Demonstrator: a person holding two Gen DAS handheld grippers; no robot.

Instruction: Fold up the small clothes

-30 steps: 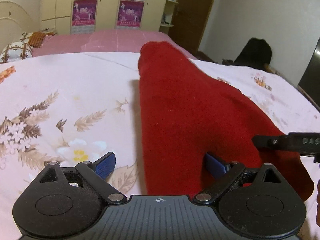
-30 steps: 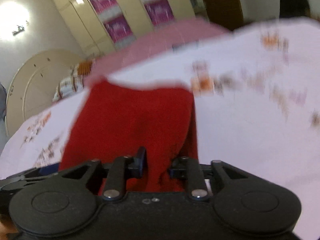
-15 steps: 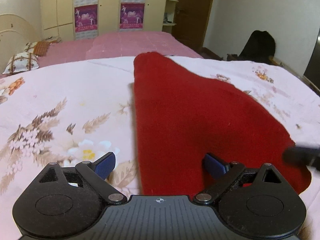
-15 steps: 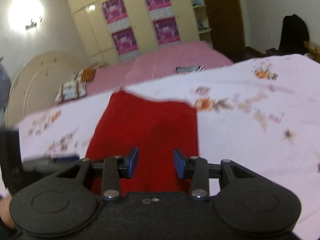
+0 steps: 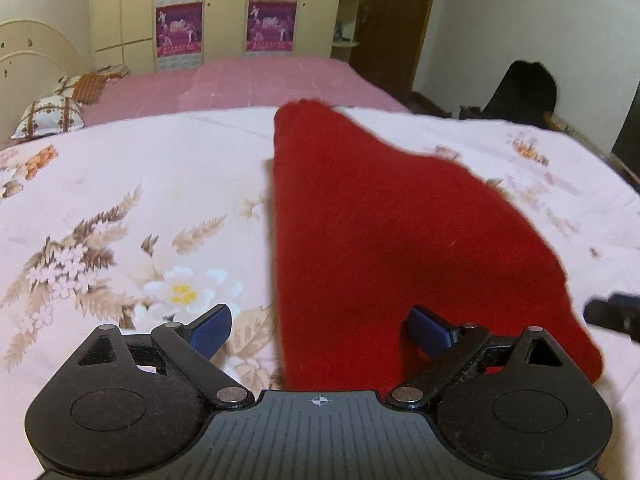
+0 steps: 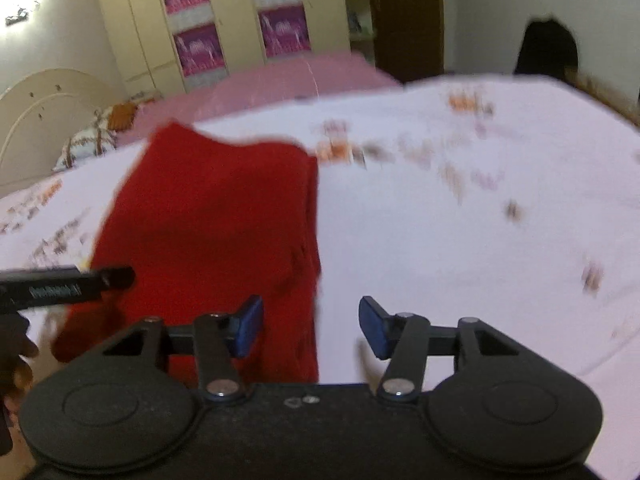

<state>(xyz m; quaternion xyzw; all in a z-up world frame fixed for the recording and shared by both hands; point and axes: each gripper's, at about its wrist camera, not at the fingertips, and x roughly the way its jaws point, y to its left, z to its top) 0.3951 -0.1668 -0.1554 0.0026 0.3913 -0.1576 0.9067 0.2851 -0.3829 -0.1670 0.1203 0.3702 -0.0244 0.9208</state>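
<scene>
A red knitted garment (image 5: 384, 216) lies folded flat on the floral pink bedsheet (image 5: 120, 200), narrowing toward the far end. My left gripper (image 5: 320, 330) hovers over its near left edge, open wide, with nothing pressed between the blue pads. In the right wrist view the same red garment (image 6: 216, 216) lies left of centre. My right gripper (image 6: 310, 326) is above its near right edge with its jaws opening. The garment's edge is under the gap, and the pads do not touch it. The left gripper's finger (image 6: 68, 284) pokes in from the left.
A second bed with a pink cover (image 5: 240, 80) and pillows (image 5: 48, 116) stands behind. Cream wardrobes (image 5: 224, 8) with purple posters line the far wall. A dark chair (image 5: 524, 92) stands at the right by the wall. A hand (image 6: 12, 364) shows at the left edge.
My right gripper has let go of the red garment and opened, lifting away from its near edge. The left gripper stayed open and rose a little, while the garment settled flat.
</scene>
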